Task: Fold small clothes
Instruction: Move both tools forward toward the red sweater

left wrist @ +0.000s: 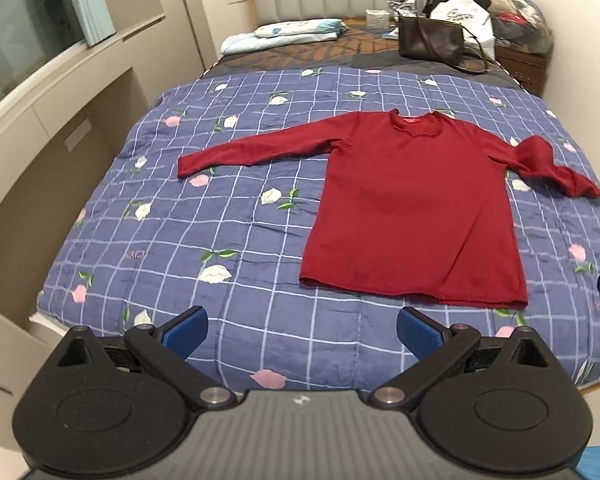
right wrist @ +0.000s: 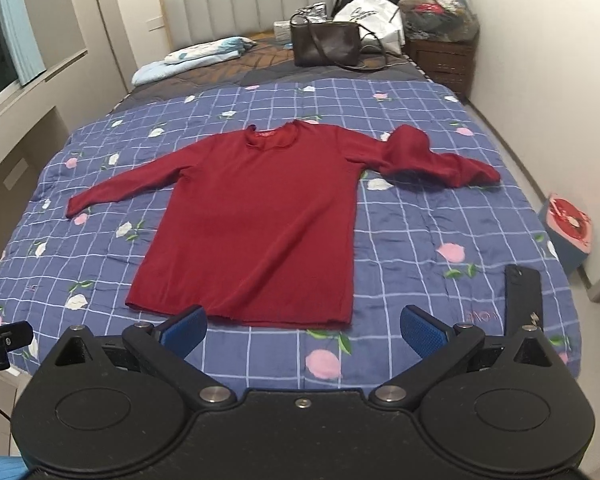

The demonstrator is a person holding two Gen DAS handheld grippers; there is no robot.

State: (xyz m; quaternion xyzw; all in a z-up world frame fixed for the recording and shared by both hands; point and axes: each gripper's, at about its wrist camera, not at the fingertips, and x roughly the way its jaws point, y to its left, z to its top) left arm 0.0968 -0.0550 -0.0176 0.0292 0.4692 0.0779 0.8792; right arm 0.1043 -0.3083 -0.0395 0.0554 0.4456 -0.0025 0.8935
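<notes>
The bed (left wrist: 260, 240), under a blue checked quilt with flowers, fills the space ahead of both grippers. On it, ahead of the left gripper (left wrist: 302, 334) and somewhat to its right, a red long-sleeved top (left wrist: 412, 208) lies flat, front up, neck toward the headboard and hem nearest the grippers. In the right wrist view the hem lies just beyond the right gripper (right wrist: 304, 334), slightly to its left. One sleeve lies out straight to the left; the other is bunched and humped up on the right. Far beyond the top, near the headboard, a dark handbag (right wrist: 326, 44) stands upright. A black phone-like object (right wrist: 524, 292), hard to make out, lies on the quilt just past the right gripper's right finger. Both grippers hang above the near edge of the bed with blue-padded fingers spread wide apart, touching nothing.
</notes>
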